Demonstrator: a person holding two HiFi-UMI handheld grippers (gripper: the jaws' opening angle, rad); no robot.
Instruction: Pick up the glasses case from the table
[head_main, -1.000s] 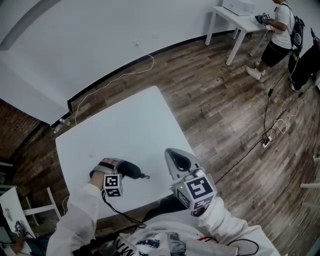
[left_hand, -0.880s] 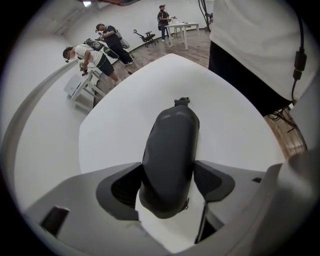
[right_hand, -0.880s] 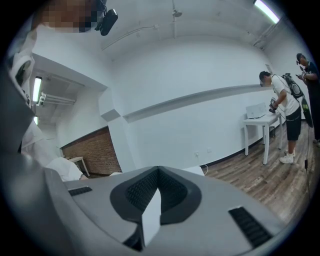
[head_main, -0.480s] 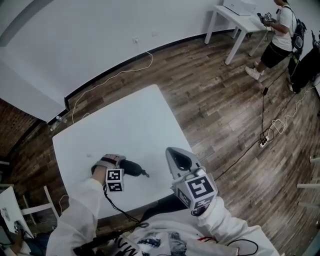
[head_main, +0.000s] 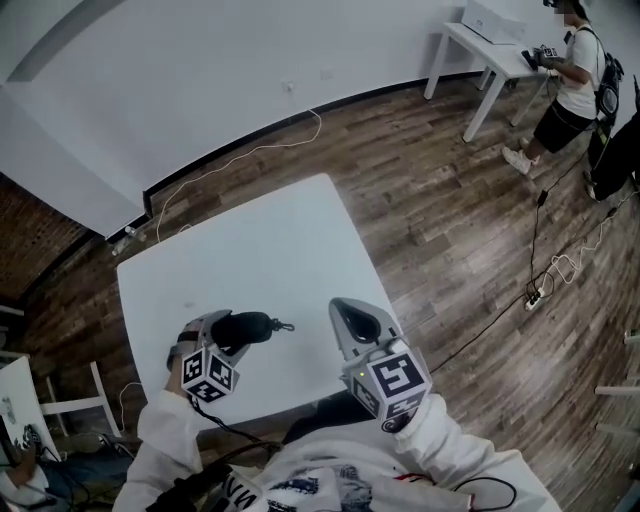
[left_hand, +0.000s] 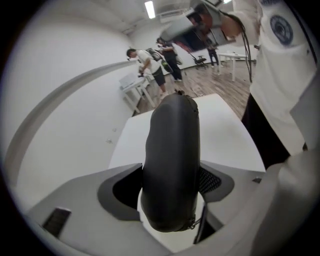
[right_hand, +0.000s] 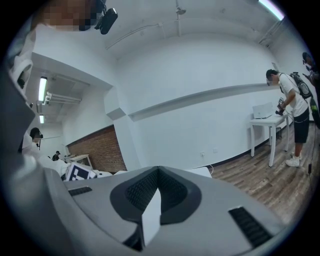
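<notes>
Dark oblong zippered glasses case (head_main: 243, 327) between closing jaws of left claw (left_hand: 169, 184).

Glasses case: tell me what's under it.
Only white table shows below the case. The spot right beneath is covered by the case itself.

The glasses case (head_main: 240, 328) is black. The table (head_main: 260, 240) is plain white. The floor (head_main: 450, 200) is brown wood with streaky planks. The marker cubes (head_main: 391, 378) show black and white squares. The left wall (head_main: 30, 255) looks like dark red brick, maybe.
</notes>
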